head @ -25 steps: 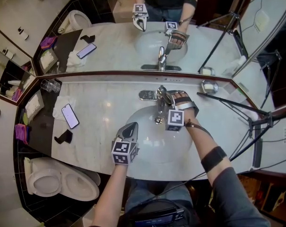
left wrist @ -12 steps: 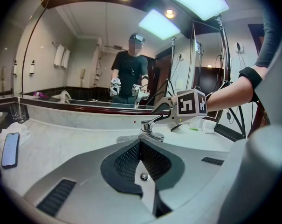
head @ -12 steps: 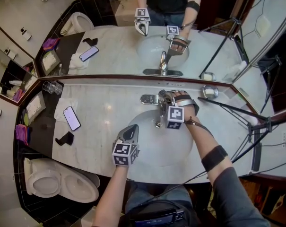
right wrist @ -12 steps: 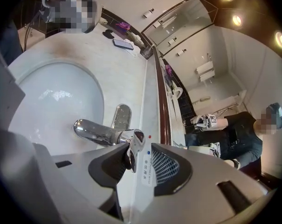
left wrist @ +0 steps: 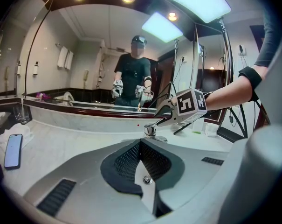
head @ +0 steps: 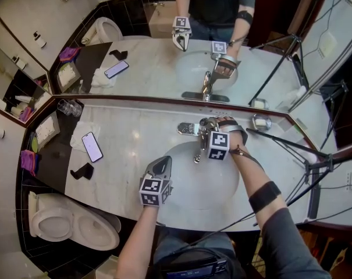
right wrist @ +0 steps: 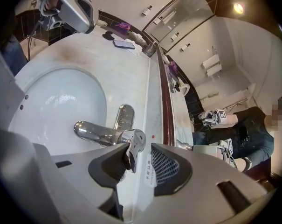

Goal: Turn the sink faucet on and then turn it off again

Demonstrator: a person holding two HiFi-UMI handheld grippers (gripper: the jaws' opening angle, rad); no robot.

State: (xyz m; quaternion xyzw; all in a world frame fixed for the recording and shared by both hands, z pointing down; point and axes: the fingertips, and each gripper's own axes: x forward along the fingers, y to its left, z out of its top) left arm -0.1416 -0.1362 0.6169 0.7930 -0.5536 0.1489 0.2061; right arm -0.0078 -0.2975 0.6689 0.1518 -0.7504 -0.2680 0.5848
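Chrome sink faucet (right wrist: 96,133) at the white marble counter's (head: 135,132) back, behind the oval basin (head: 199,186).
The right claw (right wrist: 141,155), just closing, straddles its lever (right wrist: 135,141), 1 pad touching; the left claw (left wrist: 140,146) is pressed together above the basin.

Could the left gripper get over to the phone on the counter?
Probably yes. The left gripper hovers at the sink's left edge, and only bare marble counter lies between it and the phone. The small black object sits nearer the front edge, out of the way.
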